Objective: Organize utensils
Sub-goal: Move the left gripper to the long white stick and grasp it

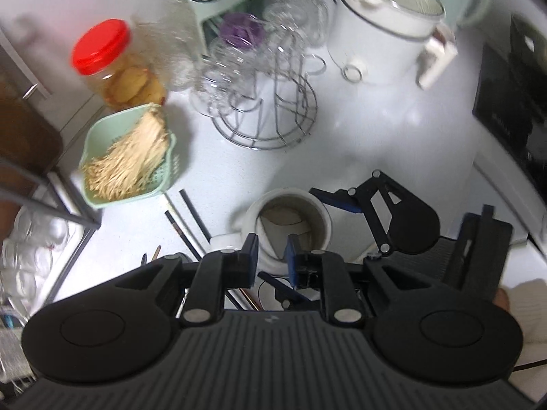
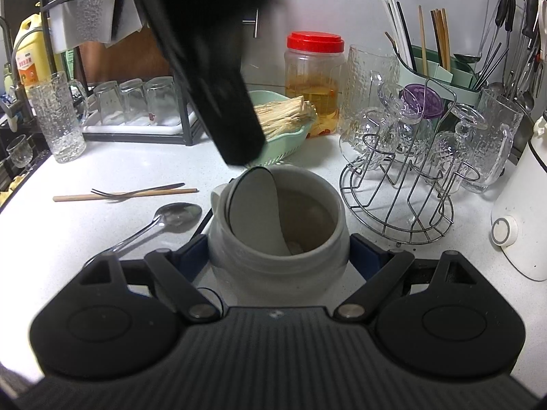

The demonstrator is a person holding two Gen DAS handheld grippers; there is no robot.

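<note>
On a white kitchen counter point(image 2: 136, 171), the right gripper point(image 2: 278, 256) clasps a white ceramic crock point(image 2: 277, 239) at the centre of its view, blue pads pressed to either side of the pot's wall. A grey spatula blade point(image 2: 254, 205) leans inside the crock.

From above, the left gripper point(image 1: 271, 256) points steeply down over the crock's mouth point(image 1: 290, 218); its jaws stand a little apart, with nothing between the pads.

The utensils lie loose at the left of the right wrist view: a steel spoon point(image 2: 164, 220), a dark fork point(image 2: 136, 192) crossing a wooden chopstick point(image 2: 126, 195). In the left wrist view, dark chopsticks point(image 1: 191, 222) lie left of the crock.

Behind, toward the upper frame, stand a green colander of pale dried strips point(image 2: 287, 136), a red-lidded jar point(image 2: 314, 65), a wire rack of glass mugs point(image 2: 403, 177) and a green utensil holder point(image 2: 441, 68).
</note>
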